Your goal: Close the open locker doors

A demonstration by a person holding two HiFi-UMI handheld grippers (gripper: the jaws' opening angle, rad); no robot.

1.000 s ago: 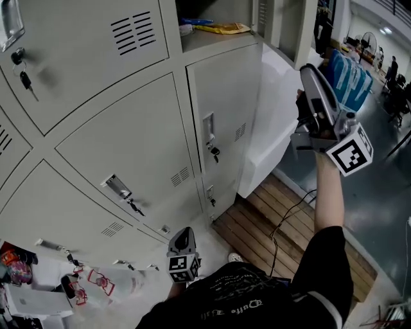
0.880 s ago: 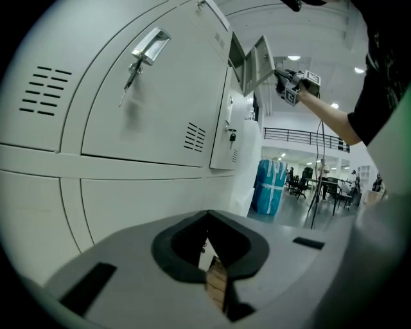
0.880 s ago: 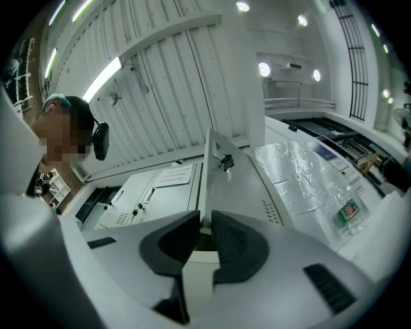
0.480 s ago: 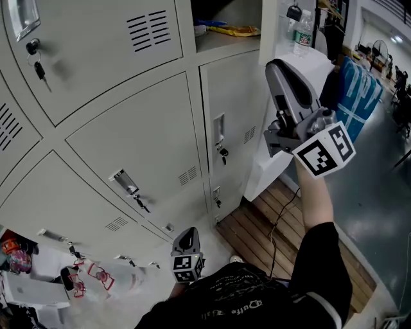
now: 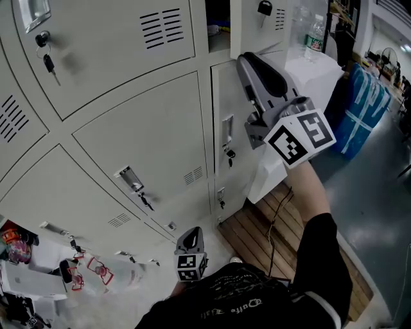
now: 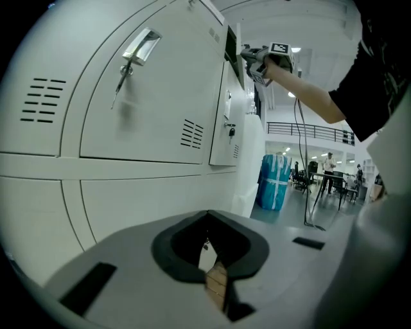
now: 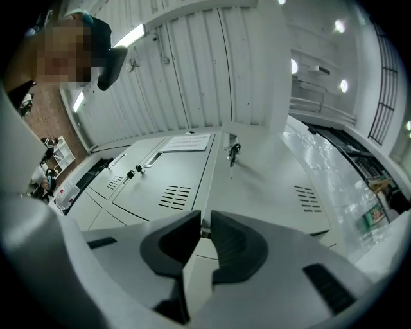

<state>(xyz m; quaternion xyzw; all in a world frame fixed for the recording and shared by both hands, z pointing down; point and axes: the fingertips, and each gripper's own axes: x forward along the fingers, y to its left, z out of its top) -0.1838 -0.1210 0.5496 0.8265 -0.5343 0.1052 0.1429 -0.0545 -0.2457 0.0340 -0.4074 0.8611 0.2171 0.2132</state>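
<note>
The grey lockers [image 5: 128, 135] fill the left of the head view. The top right locker door [image 5: 249, 29] stands almost shut, with a narrow dark gap [image 5: 218, 19] left and a key hanging in its lock [image 5: 264, 8]. My right gripper [image 5: 246, 62] is raised and lies against that door's face. Its jaws have just been closing and are now a narrow slit apart, with nothing between them. In the right gripper view its tips [image 7: 201, 222] point at the seam beside the door [image 7: 276, 180]. My left gripper [image 5: 190, 234] hangs low by the bottom lockers, shut and empty.
A white cabinet [image 5: 311, 74] with a water bottle [image 5: 314, 33] stands right of the lockers, blue wrapped goods [image 5: 363, 96] behind it. A wooden pallet [image 5: 266, 225] with a cable lies below. Clutter [image 5: 70, 276] sits on the floor at bottom left. Keys [image 5: 46, 62] hang from other locks.
My right gripper has swept left with the top right door, which has swung nearly shut. The shelf with the yellow packet is now hidden. The left gripper has stayed put.
</note>
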